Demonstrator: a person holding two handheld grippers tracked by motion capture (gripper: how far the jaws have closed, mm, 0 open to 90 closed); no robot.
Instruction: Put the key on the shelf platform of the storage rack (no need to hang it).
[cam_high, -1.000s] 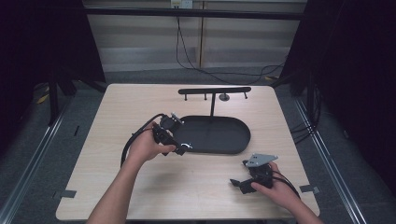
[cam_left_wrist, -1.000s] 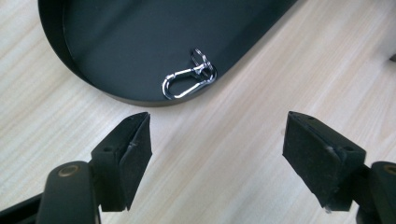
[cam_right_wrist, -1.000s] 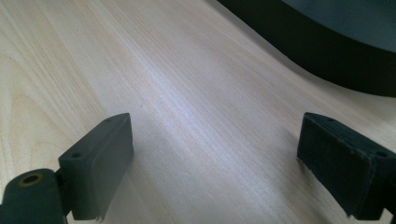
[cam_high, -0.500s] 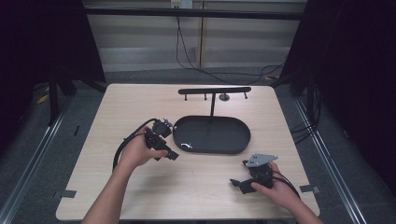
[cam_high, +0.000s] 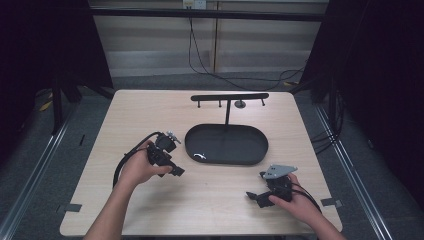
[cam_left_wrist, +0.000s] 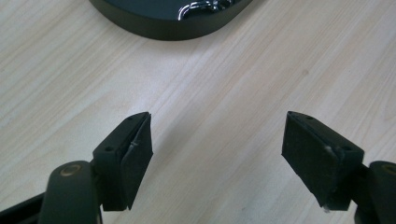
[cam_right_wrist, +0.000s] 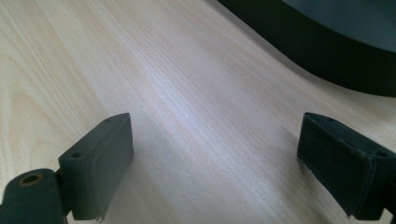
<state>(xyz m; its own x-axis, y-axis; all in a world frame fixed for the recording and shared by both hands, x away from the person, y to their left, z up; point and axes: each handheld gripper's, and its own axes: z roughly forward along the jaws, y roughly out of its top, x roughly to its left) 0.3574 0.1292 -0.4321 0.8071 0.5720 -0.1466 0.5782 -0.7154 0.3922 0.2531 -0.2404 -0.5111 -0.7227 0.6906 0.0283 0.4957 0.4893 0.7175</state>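
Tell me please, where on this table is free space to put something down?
Bare wood lies left of the black oval tray, from the table's far left corner down to the left gripper, and along the near edge between both hands. Around the tray, its T-shaped rack and the right gripper it is crowded.

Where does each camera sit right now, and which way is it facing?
High view: above the near edge, looking forward and down at the light wooden table; both forearms show.
Left gripper view: on the left gripper, facing the black oval tray; its fingers show.
Right gripper view: on the right gripper, low over the table; its fingers show.
All share the tray.
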